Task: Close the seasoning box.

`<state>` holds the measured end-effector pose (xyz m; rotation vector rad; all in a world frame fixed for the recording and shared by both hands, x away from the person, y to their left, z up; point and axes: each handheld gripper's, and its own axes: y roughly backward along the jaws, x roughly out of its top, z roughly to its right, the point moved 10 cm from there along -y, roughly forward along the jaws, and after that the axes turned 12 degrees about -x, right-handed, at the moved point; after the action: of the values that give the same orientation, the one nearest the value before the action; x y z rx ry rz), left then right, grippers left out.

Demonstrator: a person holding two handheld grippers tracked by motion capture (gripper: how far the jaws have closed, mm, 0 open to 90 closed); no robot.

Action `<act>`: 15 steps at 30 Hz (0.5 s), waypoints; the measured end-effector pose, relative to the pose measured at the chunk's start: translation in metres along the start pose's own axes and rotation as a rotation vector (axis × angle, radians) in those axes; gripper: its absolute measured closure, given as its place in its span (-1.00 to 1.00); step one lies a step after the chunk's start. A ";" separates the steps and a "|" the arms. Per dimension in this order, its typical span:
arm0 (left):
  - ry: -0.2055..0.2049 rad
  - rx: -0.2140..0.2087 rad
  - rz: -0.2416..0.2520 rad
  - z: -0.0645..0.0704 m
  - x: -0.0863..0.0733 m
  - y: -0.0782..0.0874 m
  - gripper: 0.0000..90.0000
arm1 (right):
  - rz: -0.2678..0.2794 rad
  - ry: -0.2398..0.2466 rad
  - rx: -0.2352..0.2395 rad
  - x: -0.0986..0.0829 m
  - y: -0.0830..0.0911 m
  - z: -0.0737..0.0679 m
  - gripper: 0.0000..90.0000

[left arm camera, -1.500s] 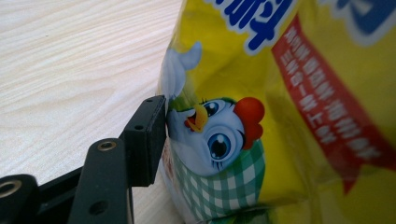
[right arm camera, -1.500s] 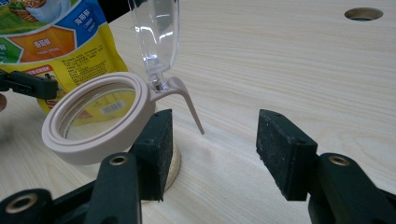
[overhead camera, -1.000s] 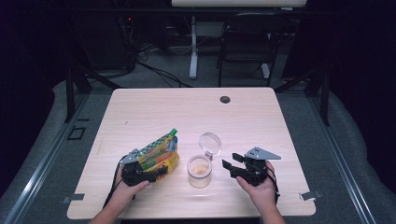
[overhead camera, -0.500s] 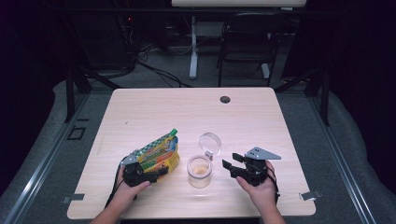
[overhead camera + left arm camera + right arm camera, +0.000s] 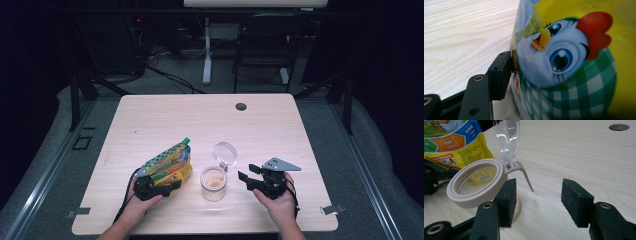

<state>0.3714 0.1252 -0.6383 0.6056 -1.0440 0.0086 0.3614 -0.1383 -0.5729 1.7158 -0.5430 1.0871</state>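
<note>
Pictured from above at a light wooden table point(image 5: 165, 117): left gripper point(image 5: 150, 188) clamped on the lower end of a yellow-and-green snack pouch point(image 5: 167, 164), jaws pinching the printed foil, one pad seen pressed against the pouch point(image 5: 564, 62) in the left gripper view, the other jaw hidden behind it. Pouch propped at a slant, green top corner pointing away toward the far side of the table, just left of a clear jar point(image 5: 214, 183). Jar standing upright near the front edge, hinged lid point(image 5: 225, 152) flipped open and standing up behind the mouth, a little pale filling visible in the bottom. Right gripper point(image 5: 248, 179) held low just to the right of the jar, jaws spread wide and holding nothing; beige jar rim point(image 5: 475, 182) seen close ahead in the right gripper view, touching nothing. Judged progress: early to middle, with jar opened and pouch in hand, but pouch not yet tipped over the mouth; lifting, aiming, pouring, then closing the lid apparently left. Room to move: broad bare table beyond and to both sides, only a cable hole point(image 5: 241, 106) far off near the back edge; tight spots the raised lid behind the jar and the near table edge under both hands.
</note>
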 end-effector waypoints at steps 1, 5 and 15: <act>0.001 0.000 0.005 0.000 0.000 0.000 -0.09 | 0.001 0.000 0.000 0.000 0.000 0.000 0.02; -0.003 0.001 -0.003 0.000 0.001 0.001 -0.04 | 0.001 -0.001 -0.001 0.000 0.000 0.000 0.02; -0.023 0.023 -0.026 0.000 0.002 0.004 0.09 | 0.040 0.018 -0.009 0.007 0.006 -0.001 0.03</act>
<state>0.3714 0.1279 -0.6351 0.6415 -1.0594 -0.0086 0.3594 -0.1389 -0.5639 1.6924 -0.5723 1.1265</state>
